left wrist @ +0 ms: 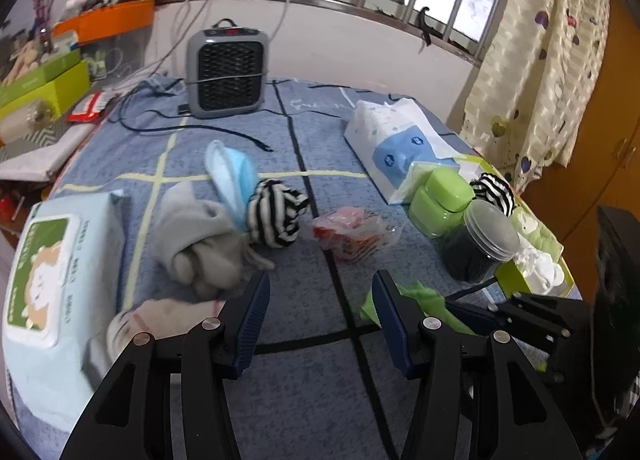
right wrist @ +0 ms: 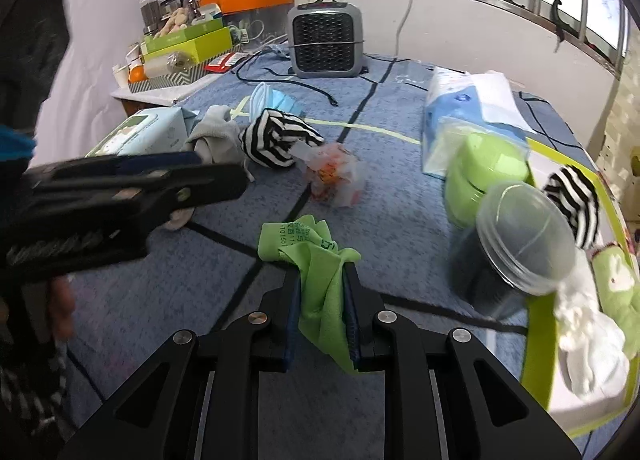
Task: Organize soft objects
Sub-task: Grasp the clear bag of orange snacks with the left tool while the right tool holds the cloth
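The right gripper (right wrist: 322, 292) has its 2 fingers (right wrist: 291, 300) clamped on a crumpled green cloth (right wrist: 316, 260), held just above the blue checked counter (right wrist: 180, 260). Taking the grey heater (right wrist: 326, 41) at the far edge as landmark, the cloth hangs well in front of it, nearest the camera. The left gripper (left wrist: 320, 320) has its fingers (left wrist: 256, 316) spread wide with nothing between them. In front of the heater and slightly left lie a striped sock ball (left wrist: 274, 213), a grey sock (left wrist: 200, 244) and a blue face mask (left wrist: 232, 175), bunched together. Right of the heater, past a tissue pack (left wrist: 396, 143), a lime-rimmed box (right wrist: 540, 360) holds a second striped sock ball (right wrist: 572, 199) and white and green soft pieces.
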A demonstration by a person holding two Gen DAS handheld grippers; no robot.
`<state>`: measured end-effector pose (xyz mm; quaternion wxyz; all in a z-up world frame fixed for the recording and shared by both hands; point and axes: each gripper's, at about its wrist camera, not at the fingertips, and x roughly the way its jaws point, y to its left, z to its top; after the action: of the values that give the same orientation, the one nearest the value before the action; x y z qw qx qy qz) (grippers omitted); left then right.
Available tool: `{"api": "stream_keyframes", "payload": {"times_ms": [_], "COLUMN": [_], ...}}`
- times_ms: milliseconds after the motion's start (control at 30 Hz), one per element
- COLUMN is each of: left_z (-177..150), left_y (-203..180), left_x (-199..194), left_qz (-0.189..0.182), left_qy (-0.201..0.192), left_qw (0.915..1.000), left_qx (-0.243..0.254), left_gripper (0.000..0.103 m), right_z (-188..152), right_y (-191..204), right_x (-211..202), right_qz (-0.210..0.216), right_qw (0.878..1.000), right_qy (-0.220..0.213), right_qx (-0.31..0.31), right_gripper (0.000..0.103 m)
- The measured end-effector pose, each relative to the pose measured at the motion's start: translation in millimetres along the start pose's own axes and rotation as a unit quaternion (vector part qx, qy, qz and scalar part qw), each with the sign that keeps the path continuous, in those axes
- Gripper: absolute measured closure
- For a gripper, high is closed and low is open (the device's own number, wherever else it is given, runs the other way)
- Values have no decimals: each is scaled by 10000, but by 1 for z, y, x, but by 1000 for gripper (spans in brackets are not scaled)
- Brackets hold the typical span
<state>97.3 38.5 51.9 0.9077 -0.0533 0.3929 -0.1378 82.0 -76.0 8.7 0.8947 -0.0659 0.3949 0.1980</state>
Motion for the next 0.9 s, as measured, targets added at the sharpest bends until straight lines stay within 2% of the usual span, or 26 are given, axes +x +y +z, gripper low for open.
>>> {"api": "stream_keyframes", "payload": {"times_ms": [233,267,333,467,900], "left_z": [15,16,18,23,28], "left_y": [-17,-19,-23,-31,-34], "left_x": [20,23,27,41,73], "left_qz": [-70,-128,-124,-107,297], "left_qy": [67,59,60,135,389], "left_qw": [9999,9998,9998,9996,9986], "left_qx": [133,153,164,243,220], "left_gripper": [50,49,40,40,40], "right_z": [-14,-15,-17,-20,-23], "right_y": [-8,-9,-12,-17,-26], "right_x": [-11,-12,-12,-10,-5], "right_qz": [-50,-50,-55,-85,23], "right_qw": [10000,10000,9999,9999,9997], "right_qy": [14,11,30,60,97], "right_qx": [34,41,79,114,220], "right_gripper": [83,83,83,83,83]}}
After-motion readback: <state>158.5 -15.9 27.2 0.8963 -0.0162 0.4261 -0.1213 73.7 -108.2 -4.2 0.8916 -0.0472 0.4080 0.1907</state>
